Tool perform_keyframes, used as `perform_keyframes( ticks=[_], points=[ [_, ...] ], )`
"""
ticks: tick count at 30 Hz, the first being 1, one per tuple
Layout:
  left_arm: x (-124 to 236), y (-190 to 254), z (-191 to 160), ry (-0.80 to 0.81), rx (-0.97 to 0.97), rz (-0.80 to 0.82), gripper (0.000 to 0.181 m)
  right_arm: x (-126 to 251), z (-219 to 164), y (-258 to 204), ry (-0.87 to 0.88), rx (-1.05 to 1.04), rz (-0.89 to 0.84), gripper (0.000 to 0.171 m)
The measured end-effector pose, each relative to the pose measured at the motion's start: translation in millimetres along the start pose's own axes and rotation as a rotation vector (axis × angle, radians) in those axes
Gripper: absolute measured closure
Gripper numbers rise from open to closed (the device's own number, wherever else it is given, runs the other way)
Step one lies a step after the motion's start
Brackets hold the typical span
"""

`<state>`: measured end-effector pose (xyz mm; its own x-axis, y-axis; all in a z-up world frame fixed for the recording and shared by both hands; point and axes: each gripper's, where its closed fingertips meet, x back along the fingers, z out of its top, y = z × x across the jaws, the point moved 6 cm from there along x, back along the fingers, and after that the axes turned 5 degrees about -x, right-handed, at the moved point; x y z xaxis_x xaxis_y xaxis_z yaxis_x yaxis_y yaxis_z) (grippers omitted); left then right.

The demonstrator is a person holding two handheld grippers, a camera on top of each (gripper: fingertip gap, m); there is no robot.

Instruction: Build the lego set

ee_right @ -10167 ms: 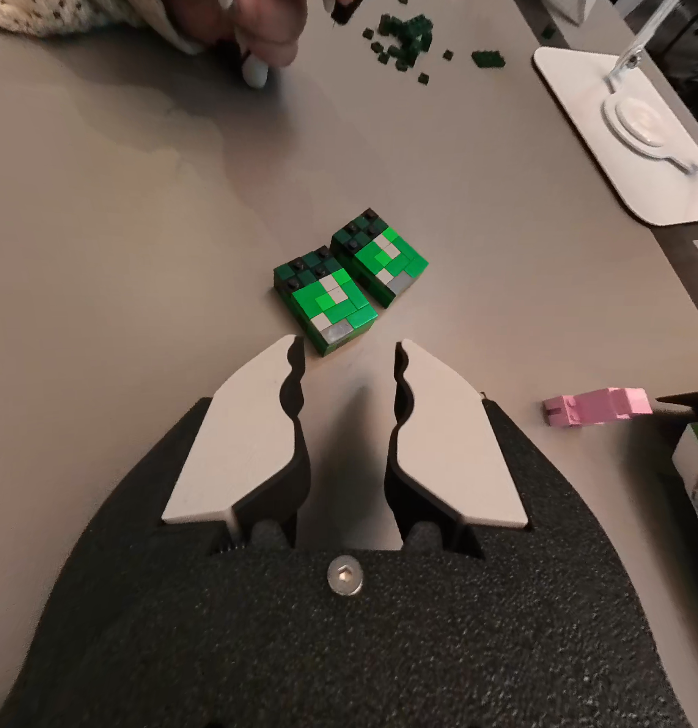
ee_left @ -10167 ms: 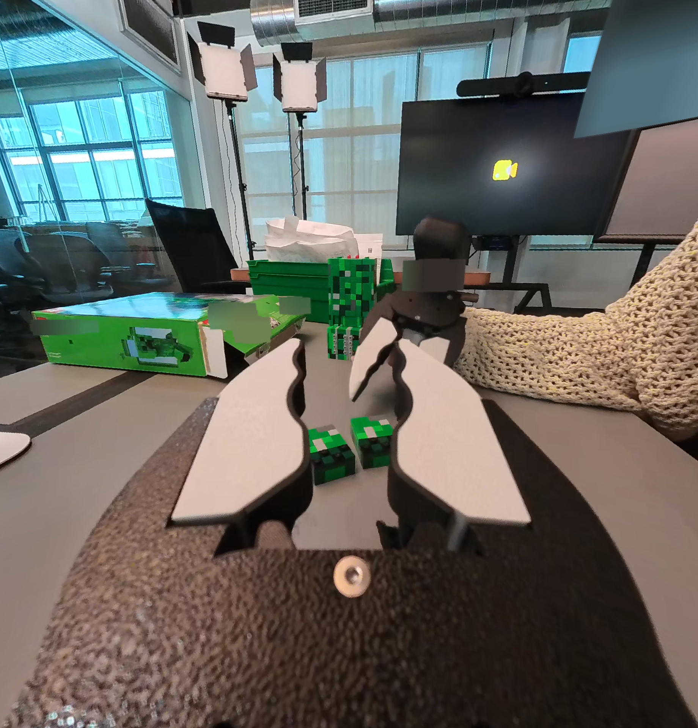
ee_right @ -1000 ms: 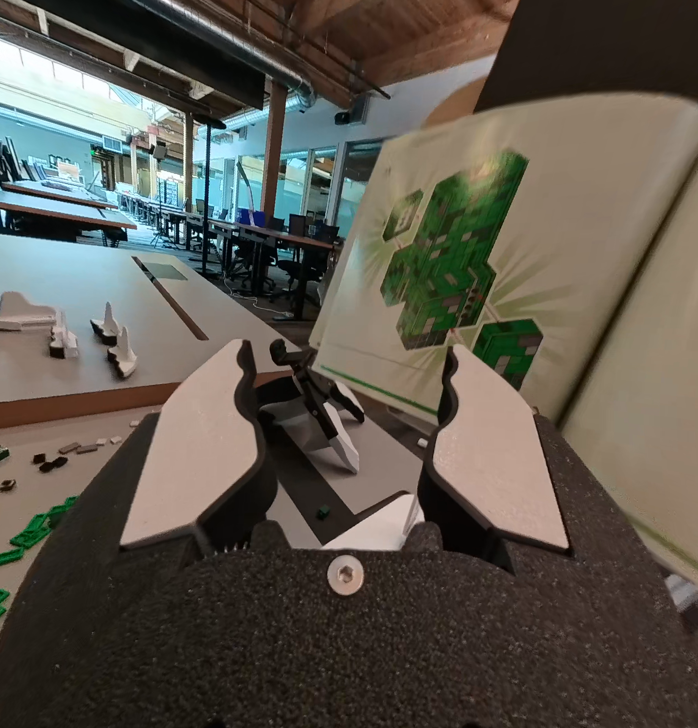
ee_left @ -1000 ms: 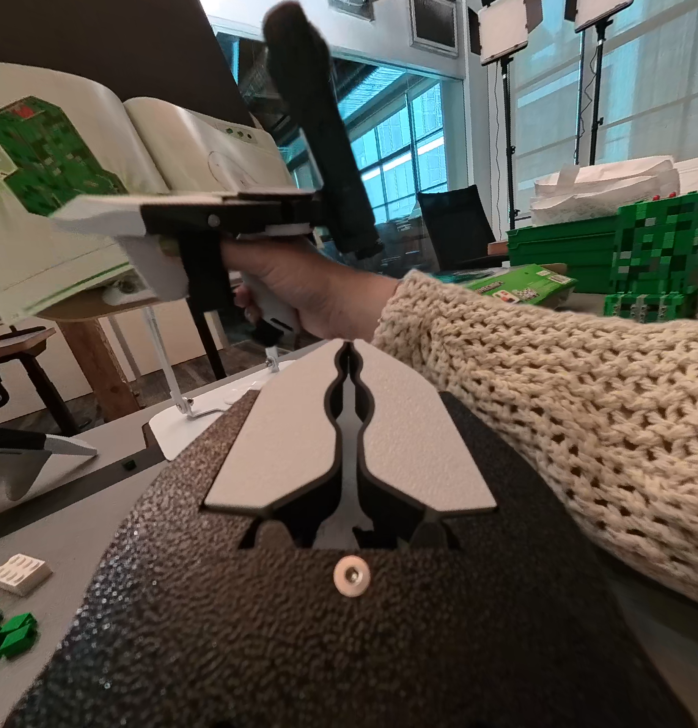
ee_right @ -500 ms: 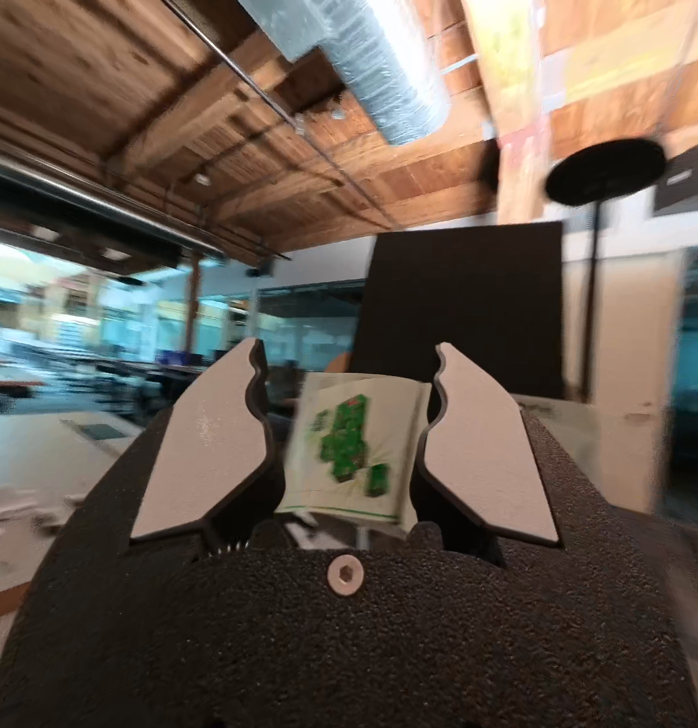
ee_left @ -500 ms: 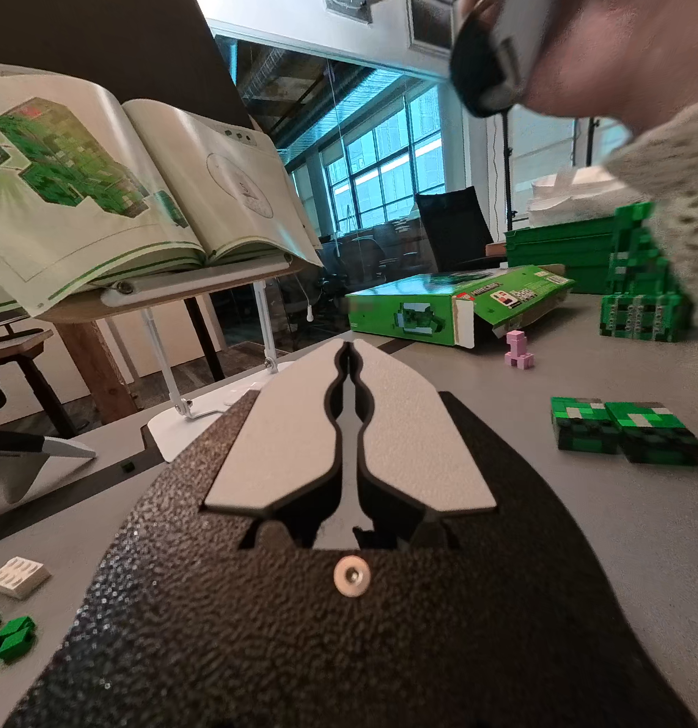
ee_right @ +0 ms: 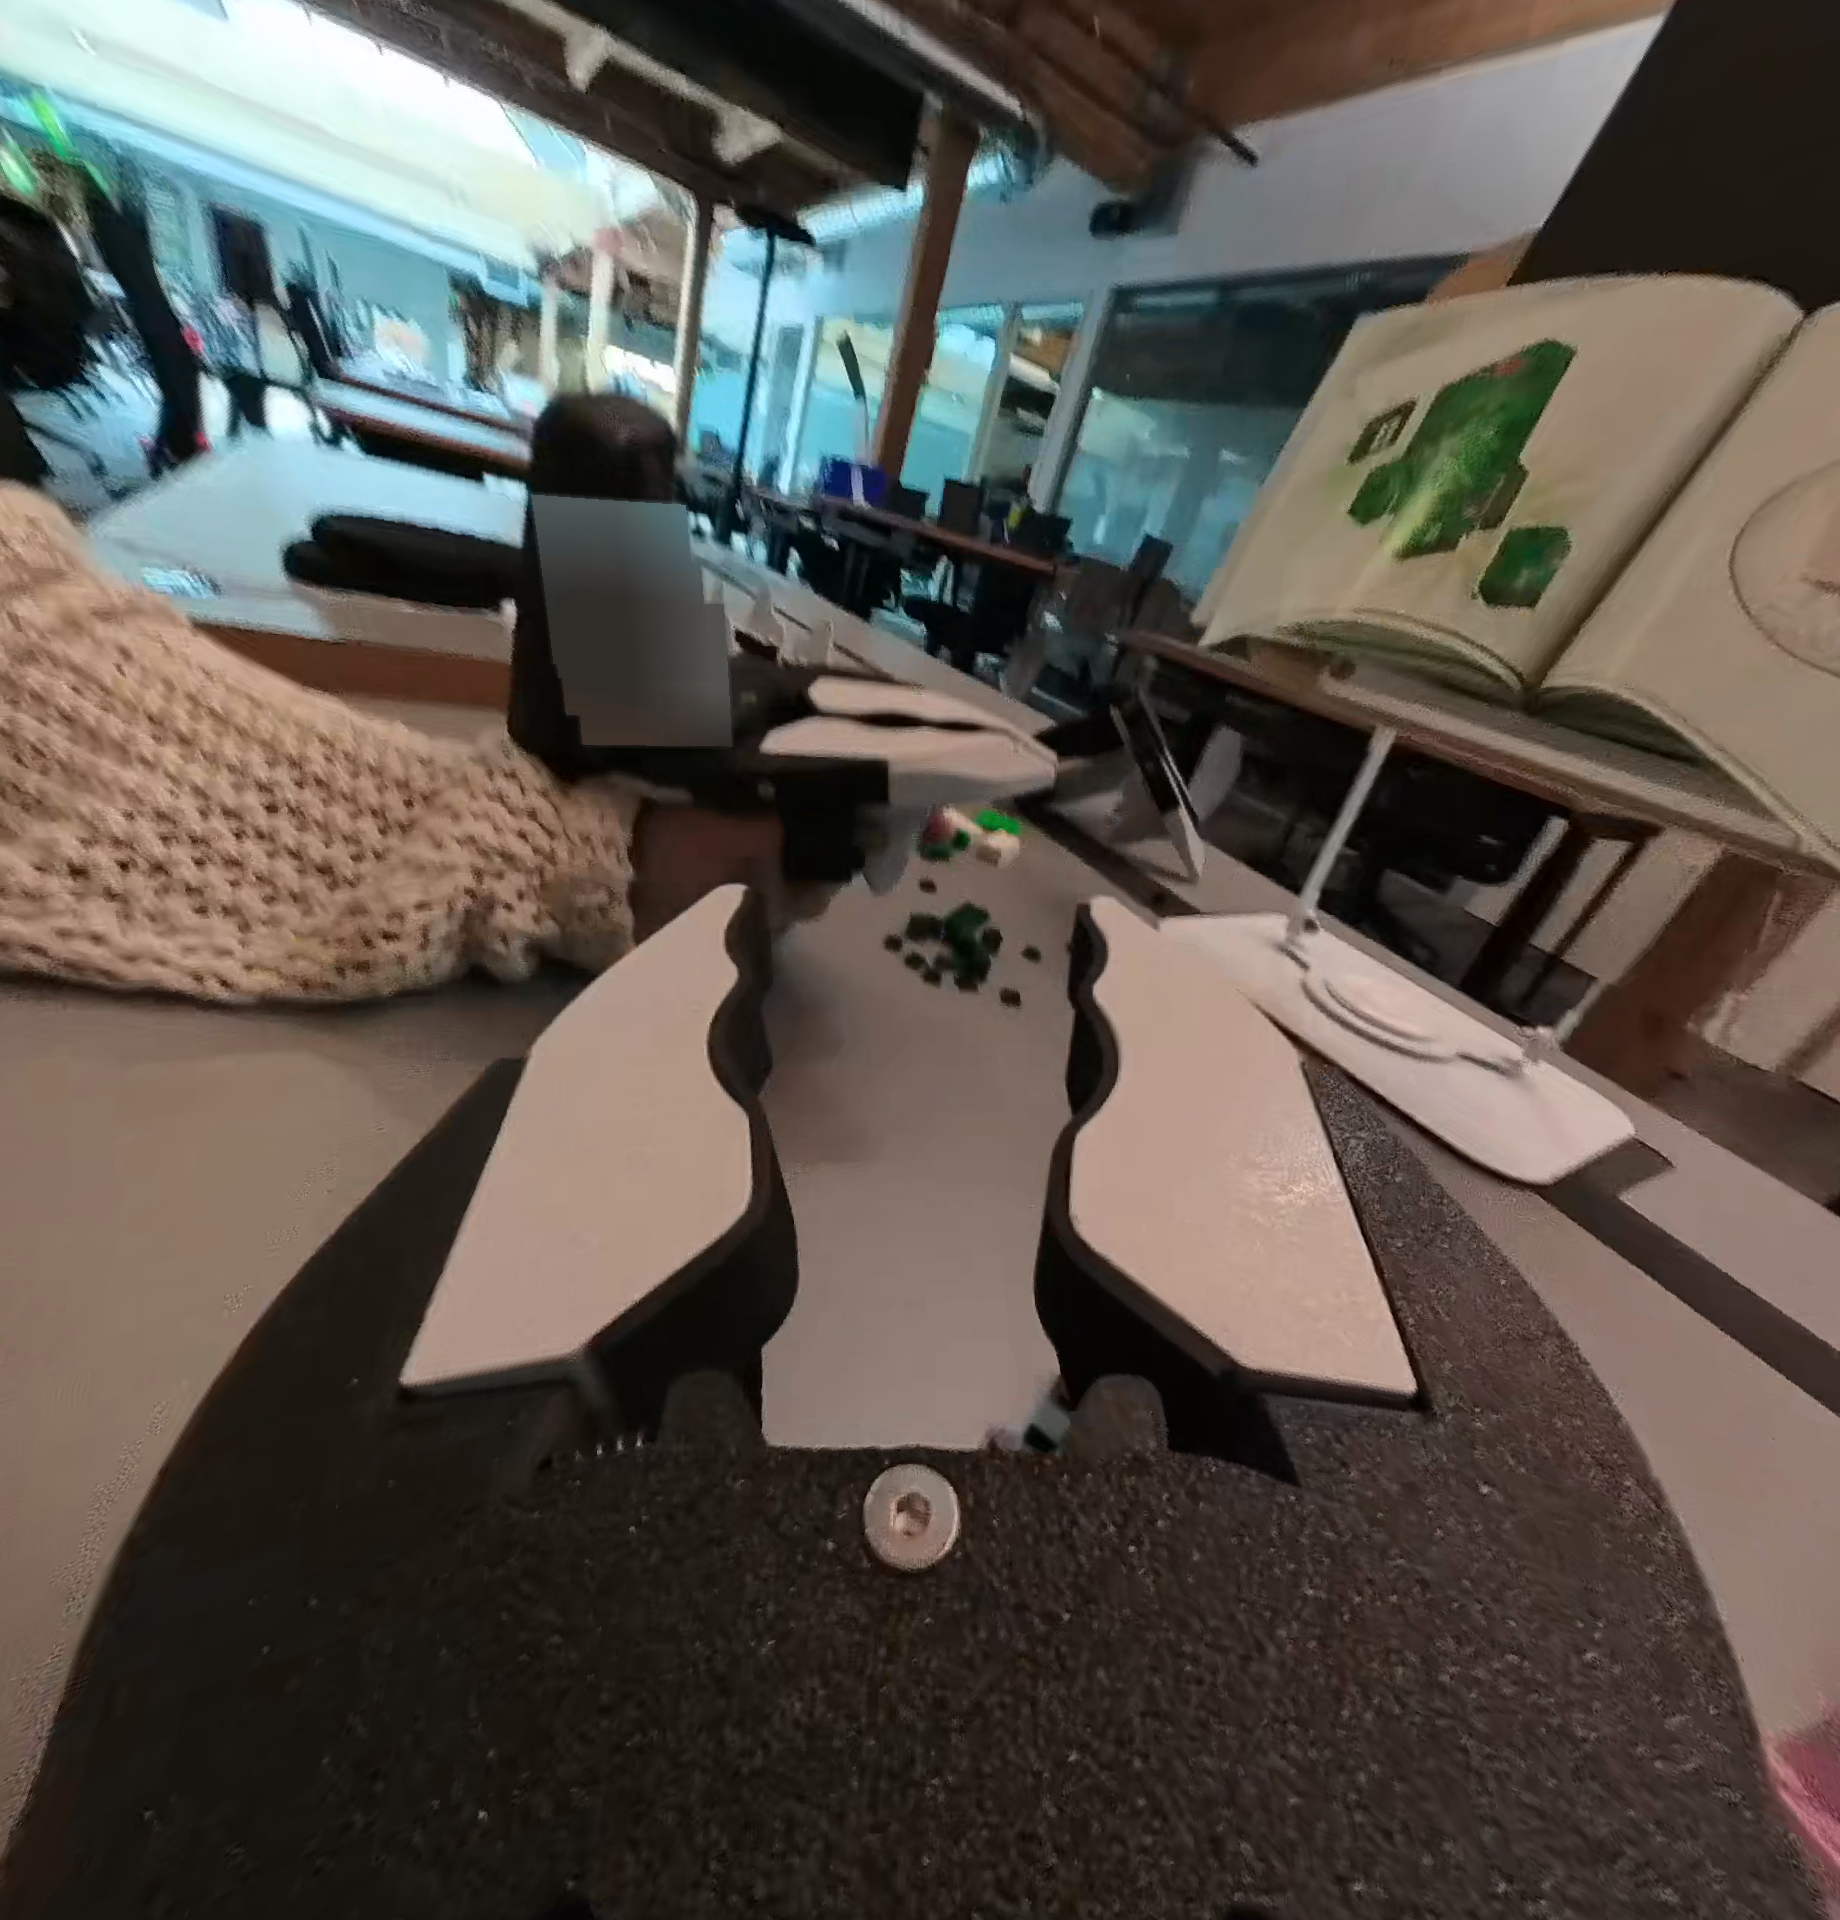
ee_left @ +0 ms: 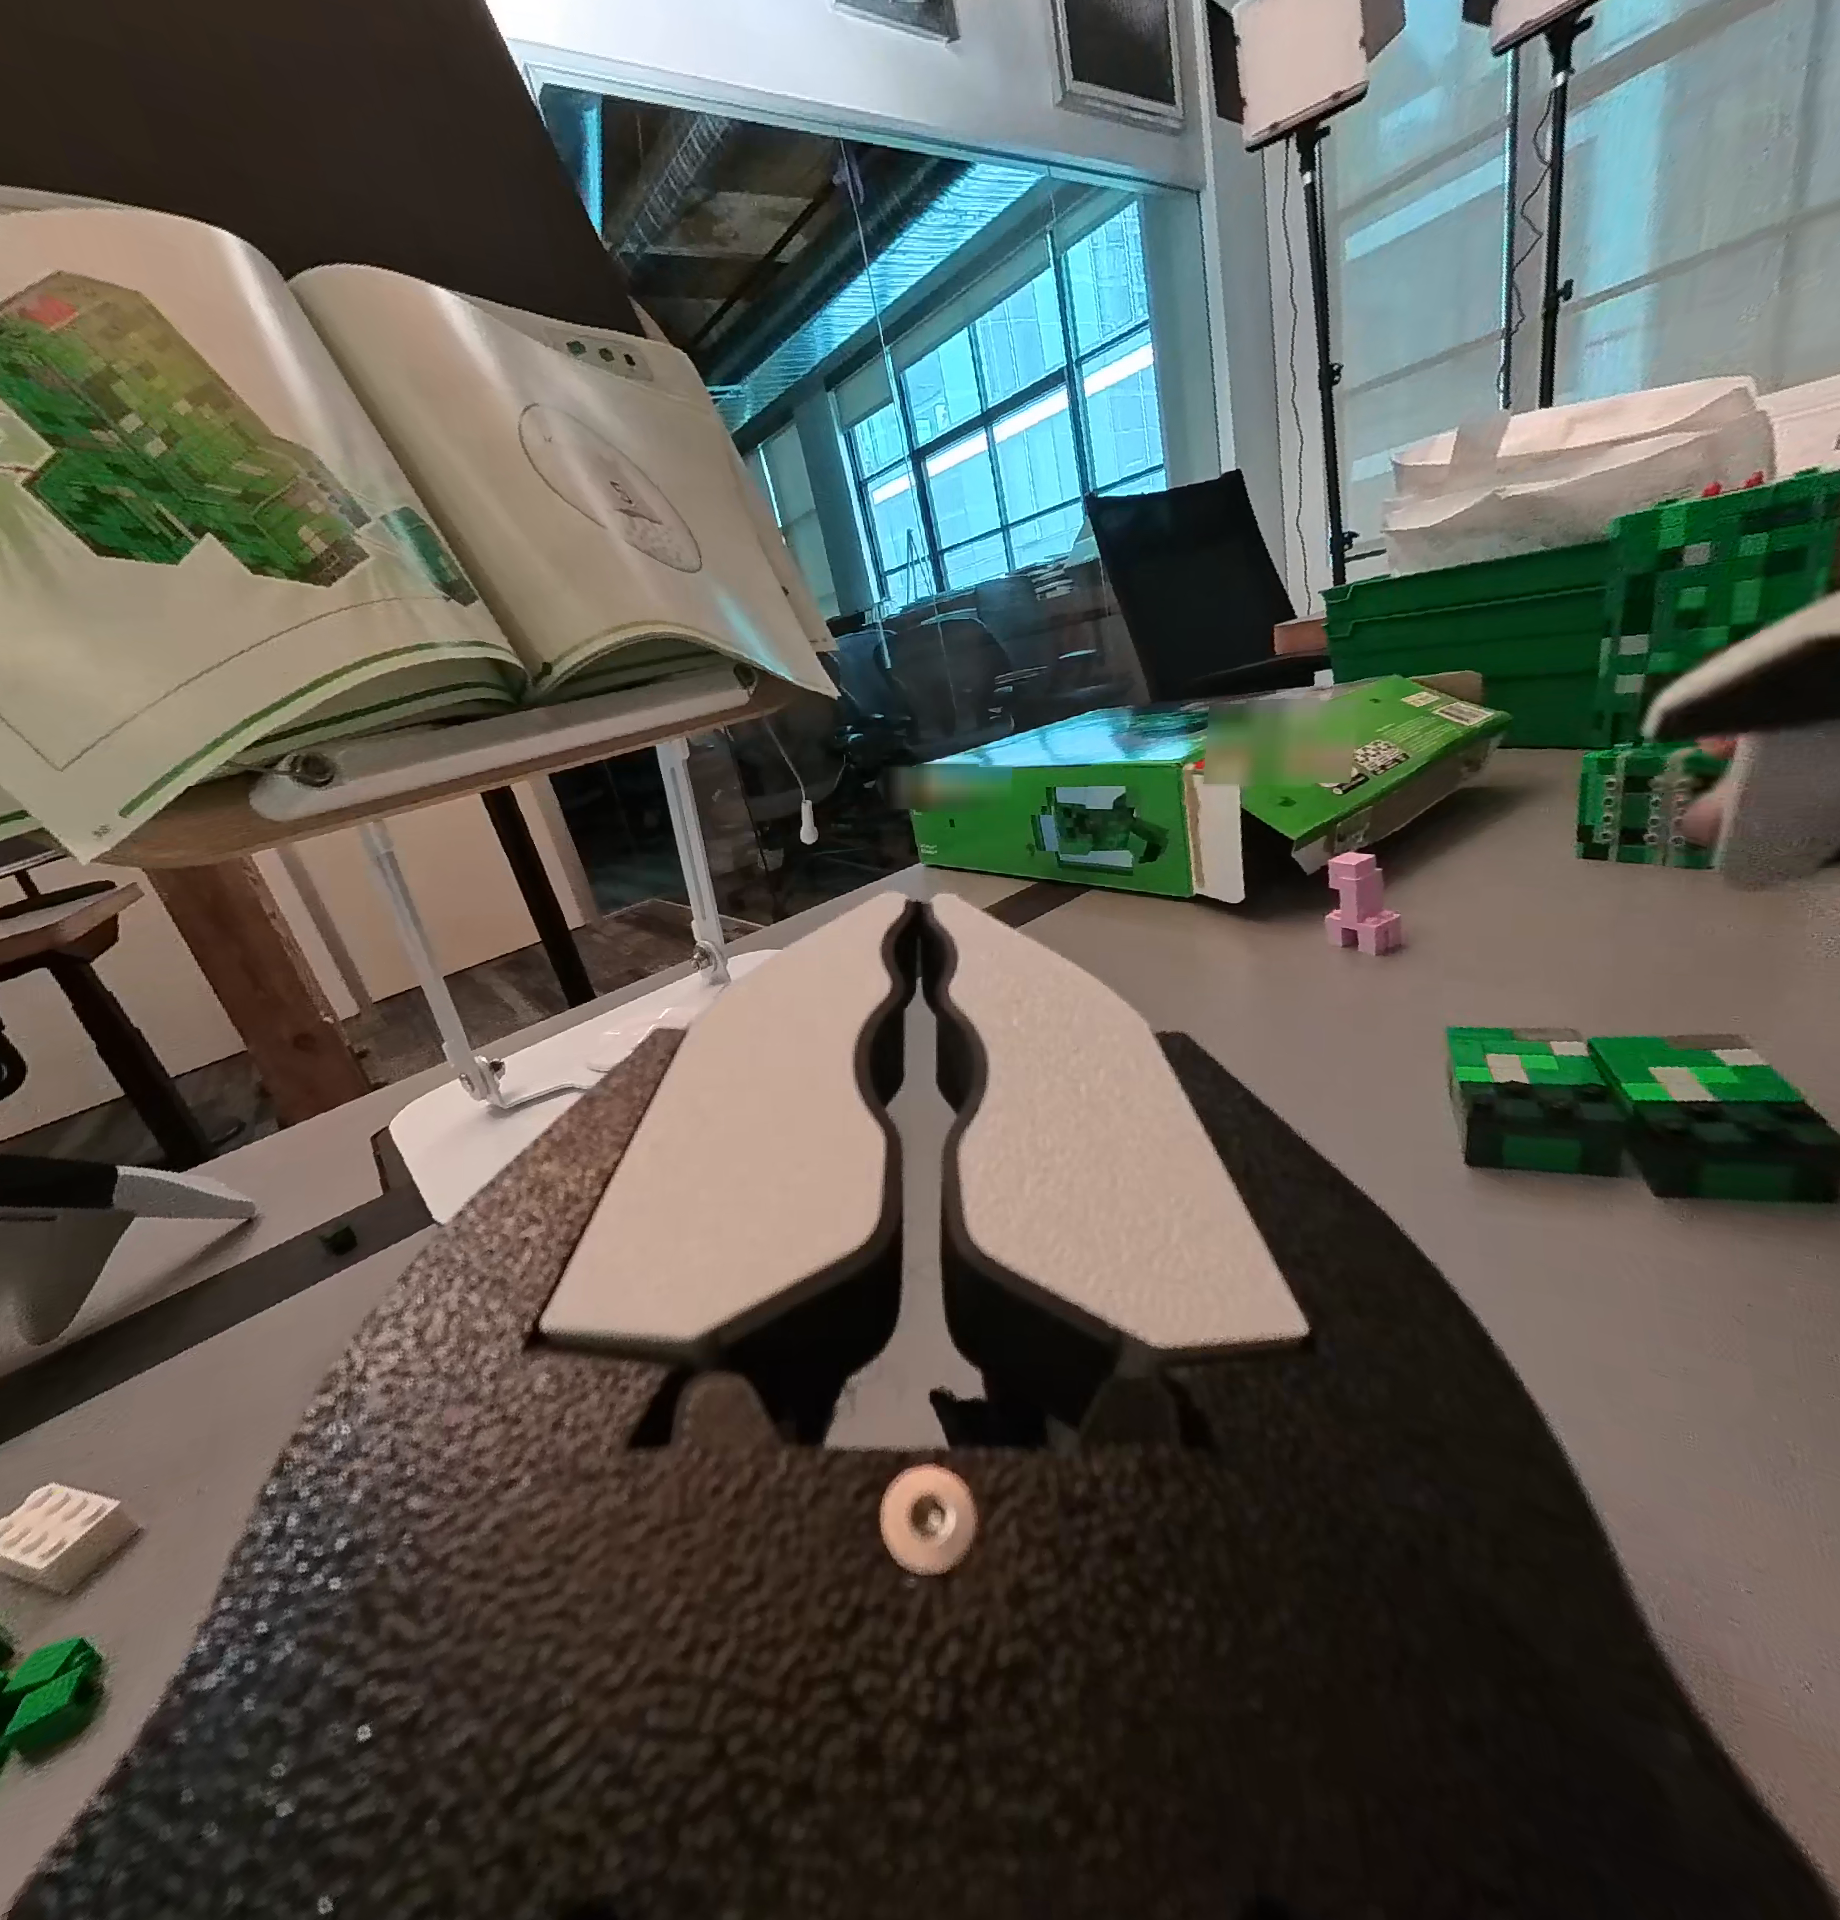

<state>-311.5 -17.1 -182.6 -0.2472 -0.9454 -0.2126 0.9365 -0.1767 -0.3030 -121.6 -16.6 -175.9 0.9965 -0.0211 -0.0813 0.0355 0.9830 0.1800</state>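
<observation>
My left gripper (ee_left: 916,914) is shut and empty, low over the grey table (ee_left: 1518,1403). Two small green-and-black lego blocks (ee_left: 1529,1117) (ee_left: 1716,1127) lie side by side to its right. A tall green lego build (ee_left: 1726,603) stands at the far right. Beside it, my right gripper shows only as one finger (ee_left: 1789,655) at the frame edge. My right gripper (ee_right: 916,914) is open and empty, low over the table and facing my left gripper (ee_right: 1035,748). Loose green pieces (ee_right: 947,935) lie between them. An open instruction book (ee_left: 272,499) rests on a stand.
A green lego box (ee_left: 1155,800) lies behind a small pink figure (ee_left: 1363,914). A white brick (ee_left: 59,1548) and green pieces (ee_left: 22,1704) lie at the near left. The stand's white base (ee_right: 1415,1049) sits to the right of the right gripper. A knitted sleeve (ee_right: 220,790) is on its left. Spacing between my two grippers at the tips: around 12 cm. The white brick (ee_left: 59,1548) is closer to my left gripper, around 25 cm from its tips; the right tips are 35 cm off.
My right gripper left the book, swung up and over to the right side of the table, and now sits low facing back. It stays open. My left gripper has not moved.
</observation>
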Motion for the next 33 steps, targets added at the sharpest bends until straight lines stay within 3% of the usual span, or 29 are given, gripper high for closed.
perform_keyframes(
  ticks=[14, 33],
  points=[
    [2, 2, 1, -0.001, -0.009, -0.013, 0.181, 15, -10, 23, 0.03, -0.068, -0.24, 0.129],
    [1, 5, 1, -0.01, -0.036, -0.033, 0.181, 21, -11, 28, -0.018, -0.014, -0.352, 0.134]
  ],
)
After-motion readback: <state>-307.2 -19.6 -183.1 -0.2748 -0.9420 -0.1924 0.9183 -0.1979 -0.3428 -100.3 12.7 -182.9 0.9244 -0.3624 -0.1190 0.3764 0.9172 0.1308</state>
